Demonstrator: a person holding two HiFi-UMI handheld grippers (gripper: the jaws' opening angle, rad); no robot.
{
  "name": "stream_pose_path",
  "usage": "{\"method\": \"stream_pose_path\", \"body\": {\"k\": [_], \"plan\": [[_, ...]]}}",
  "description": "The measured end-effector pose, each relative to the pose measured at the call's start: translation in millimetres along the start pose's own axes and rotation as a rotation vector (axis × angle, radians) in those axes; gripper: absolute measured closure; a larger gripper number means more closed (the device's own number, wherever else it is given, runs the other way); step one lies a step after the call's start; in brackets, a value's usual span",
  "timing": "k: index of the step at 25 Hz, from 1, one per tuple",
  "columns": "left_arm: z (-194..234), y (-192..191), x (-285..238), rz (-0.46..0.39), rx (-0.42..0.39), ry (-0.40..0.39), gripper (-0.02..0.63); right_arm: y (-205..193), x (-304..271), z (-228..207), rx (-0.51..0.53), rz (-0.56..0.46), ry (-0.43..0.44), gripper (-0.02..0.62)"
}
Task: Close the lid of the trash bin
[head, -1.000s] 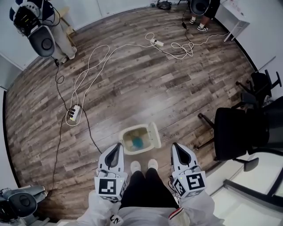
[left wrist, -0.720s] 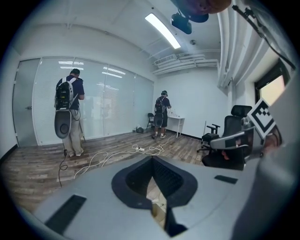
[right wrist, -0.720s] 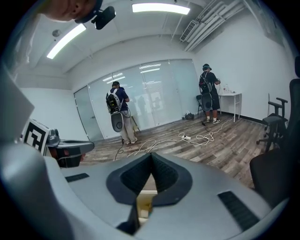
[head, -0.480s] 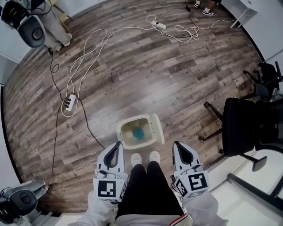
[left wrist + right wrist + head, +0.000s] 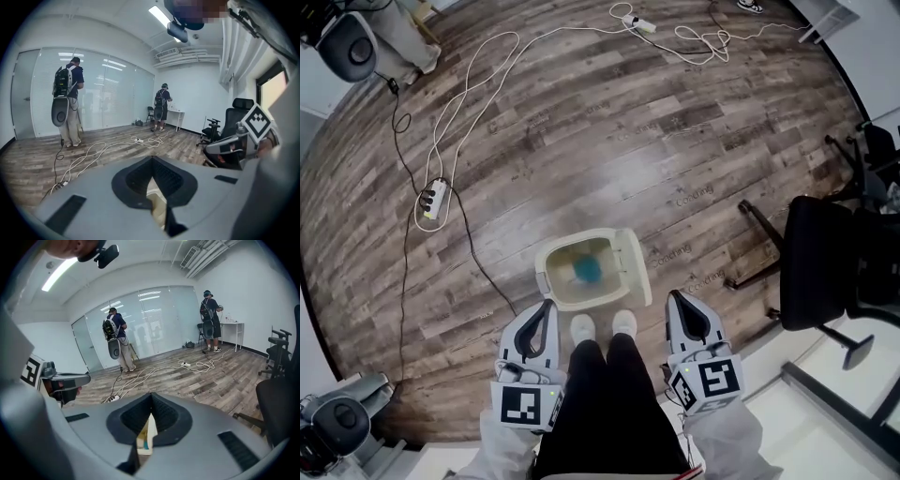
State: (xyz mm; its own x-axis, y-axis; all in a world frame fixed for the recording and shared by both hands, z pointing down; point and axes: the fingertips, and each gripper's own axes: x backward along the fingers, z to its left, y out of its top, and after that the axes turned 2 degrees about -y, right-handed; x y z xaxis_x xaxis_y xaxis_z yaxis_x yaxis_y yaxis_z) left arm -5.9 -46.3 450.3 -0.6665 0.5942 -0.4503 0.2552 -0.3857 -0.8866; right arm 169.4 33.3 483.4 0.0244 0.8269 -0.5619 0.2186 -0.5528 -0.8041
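A cream trash bin [image 5: 553, 279] stands on the wood floor just in front of the person's white shoes [image 5: 583, 327]. Its lid [image 5: 633, 267] is swung open to the right, and something blue [image 5: 587, 270] lies inside. My left gripper [image 5: 547, 306] hangs to the lower left of the bin, jaws shut on nothing. My right gripper [image 5: 673, 296] hangs to the lower right, near the lid's edge, also shut and empty. Neither touches the bin. In the left gripper view a sliver of the bin [image 5: 157, 199] shows under the shut left gripper [image 5: 151, 161]. The right gripper view shows the bin [image 5: 147, 434] below the right gripper [image 5: 151, 397].
A black office chair [image 5: 825, 262] stands to the right. A black cable runs from a power strip [image 5: 431, 197] toward the bin's left side, and white cables [image 5: 581, 33] loop across the far floor. Two people with backpacks [image 5: 65, 98] stand at the far glass wall.
The head view has closed in on the bin, which now sits larger and higher in the frame. Both grippers keep their places beside the legs, still shut.
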Motion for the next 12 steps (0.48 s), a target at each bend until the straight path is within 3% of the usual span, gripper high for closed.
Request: {"method": "stream_pose_path", "body": {"k": [7,12], "plan": [[13,-41,-26,0.038,0.004,0.022,0.601,-32,-28,-26,-0.015,0.023,-0.022,0.572],[15,-61,-41,0.061,0.010,0.030,0.601,-60,-51,-37,-0.036,0.030,0.012,0.572]]}}
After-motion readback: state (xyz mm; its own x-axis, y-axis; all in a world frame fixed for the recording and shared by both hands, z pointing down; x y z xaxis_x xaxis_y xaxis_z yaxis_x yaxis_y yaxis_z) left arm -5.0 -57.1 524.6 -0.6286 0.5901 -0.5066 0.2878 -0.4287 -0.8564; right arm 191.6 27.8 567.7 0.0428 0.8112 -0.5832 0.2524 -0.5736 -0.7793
